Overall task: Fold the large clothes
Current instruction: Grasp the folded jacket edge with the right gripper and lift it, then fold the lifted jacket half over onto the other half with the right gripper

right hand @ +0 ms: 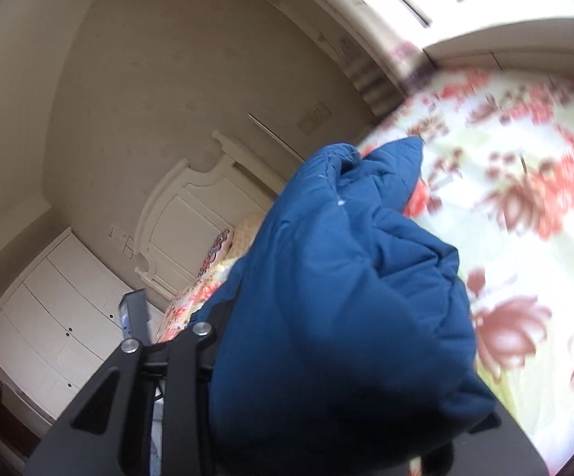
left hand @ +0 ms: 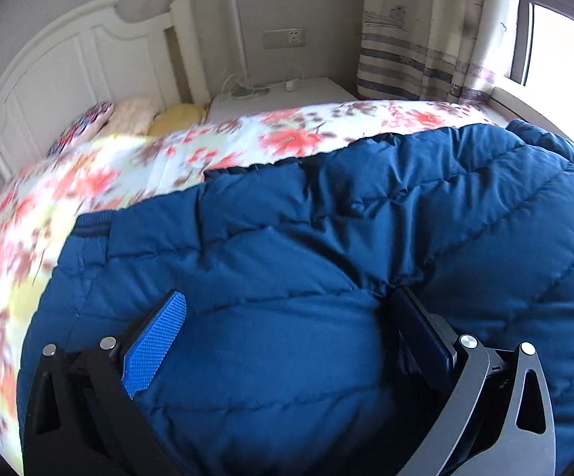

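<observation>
A puffy dark blue quilted jacket (left hand: 326,218) lies spread on the floral bedcover (left hand: 168,158). My left gripper (left hand: 287,297) hovers low over it with its jaws wide apart. The blue left pad (left hand: 156,349) is bare, and the dark right finger (left hand: 426,341) sits in a crease of the fabric. In the right wrist view a bunched part of the jacket (right hand: 346,258) is lifted off the bedcover (right hand: 525,158). It fills my right gripper (right hand: 326,337), which is shut on it. The fabric hides both of that gripper's fingertips.
A white headboard (left hand: 68,59) with pillows (left hand: 128,117) stands at the bed's far end. Beside it is a white nightstand (left hand: 279,99) with a slim lamp (left hand: 239,39). A striped curtain (left hand: 426,39) and a window (left hand: 557,39) are on the right. White cabinets (right hand: 49,309) line the wall.
</observation>
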`<control>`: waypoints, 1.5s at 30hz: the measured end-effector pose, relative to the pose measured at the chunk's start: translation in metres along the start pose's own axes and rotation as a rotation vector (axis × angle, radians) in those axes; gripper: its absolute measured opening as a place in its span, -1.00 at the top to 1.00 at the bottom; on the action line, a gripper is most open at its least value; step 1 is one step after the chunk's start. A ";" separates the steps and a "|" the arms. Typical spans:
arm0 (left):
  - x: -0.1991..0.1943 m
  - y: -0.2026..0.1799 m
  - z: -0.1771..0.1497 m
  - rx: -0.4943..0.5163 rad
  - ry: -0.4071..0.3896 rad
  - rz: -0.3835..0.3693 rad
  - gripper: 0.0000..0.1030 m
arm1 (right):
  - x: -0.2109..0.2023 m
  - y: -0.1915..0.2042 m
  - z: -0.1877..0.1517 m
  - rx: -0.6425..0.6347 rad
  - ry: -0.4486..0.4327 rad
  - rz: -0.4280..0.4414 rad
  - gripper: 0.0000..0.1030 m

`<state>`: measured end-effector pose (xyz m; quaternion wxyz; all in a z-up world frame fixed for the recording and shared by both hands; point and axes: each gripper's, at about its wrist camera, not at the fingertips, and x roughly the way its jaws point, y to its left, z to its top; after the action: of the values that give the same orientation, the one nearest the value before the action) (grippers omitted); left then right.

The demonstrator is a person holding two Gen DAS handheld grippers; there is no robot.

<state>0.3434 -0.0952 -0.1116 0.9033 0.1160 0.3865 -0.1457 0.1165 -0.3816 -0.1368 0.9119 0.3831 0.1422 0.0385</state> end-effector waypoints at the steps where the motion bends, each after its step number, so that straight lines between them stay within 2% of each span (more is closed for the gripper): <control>1: 0.005 -0.004 0.007 0.008 0.000 -0.004 -0.91 | -0.001 -0.003 0.007 0.002 -0.006 -0.005 0.37; 3: 0.018 -0.014 0.025 0.030 -0.003 -0.014 -0.91 | 0.001 -0.011 0.018 0.022 -0.025 -0.020 0.37; 6: 0.030 -0.028 0.048 0.050 0.034 -0.045 -0.91 | 0.006 -0.022 0.037 0.050 -0.064 -0.046 0.37; 10: 0.027 -0.017 0.087 -0.087 0.052 -0.040 -0.91 | 0.001 -0.031 0.043 0.045 -0.057 -0.086 0.37; 12: 0.042 -0.015 0.098 -0.117 0.119 0.002 -0.91 | -0.004 -0.032 0.038 0.028 -0.048 -0.098 0.37; 13: 0.058 -0.020 0.099 -0.087 0.189 0.015 -0.91 | -0.006 -0.033 0.036 0.035 -0.046 -0.099 0.37; 14: 0.070 -0.028 0.096 -0.046 0.234 0.026 -0.91 | -0.006 -0.035 0.036 0.044 -0.043 -0.101 0.37; 15: 0.076 -0.037 0.088 0.006 0.232 0.066 -0.91 | -0.005 -0.034 0.037 0.040 -0.039 -0.110 0.37; 18: 0.057 -0.039 0.078 0.034 0.180 0.083 -0.82 | -0.003 -0.019 0.042 -0.014 -0.039 -0.126 0.37; 19: 0.033 -0.036 0.070 0.027 0.119 0.080 -0.79 | -0.004 -0.013 0.042 -0.037 -0.042 -0.132 0.37; 21: -0.014 -0.033 0.043 0.026 0.010 0.042 -0.79 | 0.000 0.001 0.048 -0.089 -0.048 -0.144 0.37; 22: -0.027 -0.034 0.029 0.036 -0.002 0.009 -0.80 | 0.000 0.008 0.051 -0.113 -0.051 -0.151 0.37; 24: -0.038 -0.044 -0.007 0.090 0.035 -0.061 -0.81 | 0.005 0.029 0.056 -0.176 -0.062 -0.169 0.37; 26: -0.052 -0.043 -0.043 0.132 -0.005 -0.055 -0.81 | 0.014 0.057 0.059 -0.256 -0.076 -0.173 0.36; 27: -0.058 -0.034 -0.052 0.128 -0.003 -0.084 -0.81 | 0.025 0.080 0.058 -0.337 -0.065 -0.164 0.36; 28: -0.067 -0.018 -0.057 0.099 0.011 -0.160 -0.81 | 0.031 0.096 0.055 -0.397 -0.065 -0.168 0.35; 29: -0.076 0.000 -0.060 0.048 0.009 -0.221 -0.81 | 0.042 0.125 0.048 -0.513 -0.068 -0.171 0.34; 30: -0.085 0.021 -0.062 -0.015 -0.009 -0.248 -0.81 | 0.051 0.146 0.041 -0.596 -0.069 -0.165 0.34; 32: -0.106 0.075 -0.066 -0.168 -0.070 -0.229 -0.81 | 0.073 0.194 0.020 -0.803 -0.050 -0.166 0.32; 35: -0.129 0.159 -0.076 -0.379 -0.154 -0.135 -0.81 | 0.119 0.248 -0.035 -1.123 0.042 -0.189 0.28; 36: -0.132 0.175 -0.080 -0.422 -0.163 -0.116 -0.81 | 0.141 0.262 -0.066 -1.265 0.099 -0.219 0.27; 37: -0.137 0.200 -0.087 -0.489 -0.170 -0.089 -0.81 | 0.155 0.268 -0.087 -1.353 0.142 -0.238 0.24; 38: -0.139 0.213 -0.091 -0.523 -0.173 -0.071 -0.81 | 0.180 0.270 -0.123 -1.485 0.227 -0.258 0.17; 39: -0.141 0.225 -0.095 -0.549 -0.175 -0.052 -0.81 | 0.196 0.267 -0.147 -1.557 0.287 -0.262 0.13; 40: -0.141 0.230 -0.097 -0.558 -0.173 -0.041 -0.81 | 0.217 0.257 -0.184 -1.662 0.358 -0.272 -0.02; 41: -0.141 0.233 -0.099 -0.560 -0.169 -0.035 -0.81 | 0.224 0.251 -0.207 -1.754 0.346 -0.302 -0.03; 42: -0.140 0.234 -0.098 -0.552 -0.165 -0.033 -0.81 | 0.228 0.245 -0.228 -1.858 0.296 -0.350 0.00; 43: -0.140 0.233 -0.096 -0.541 -0.163 -0.036 -0.81 | 0.228 0.243 -0.237 -1.894 0.272 -0.365 0.05; 45: -0.148 0.225 -0.088 -0.498 -0.174 -0.056 -0.81 | 0.223 0.241 -0.226 -1.830 0.281 -0.325 0.05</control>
<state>0.2666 0.1689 -0.0410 0.9295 -0.1335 0.3344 -0.0803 0.2737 -0.0162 -0.1673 0.8274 -0.5153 0.2171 0.0535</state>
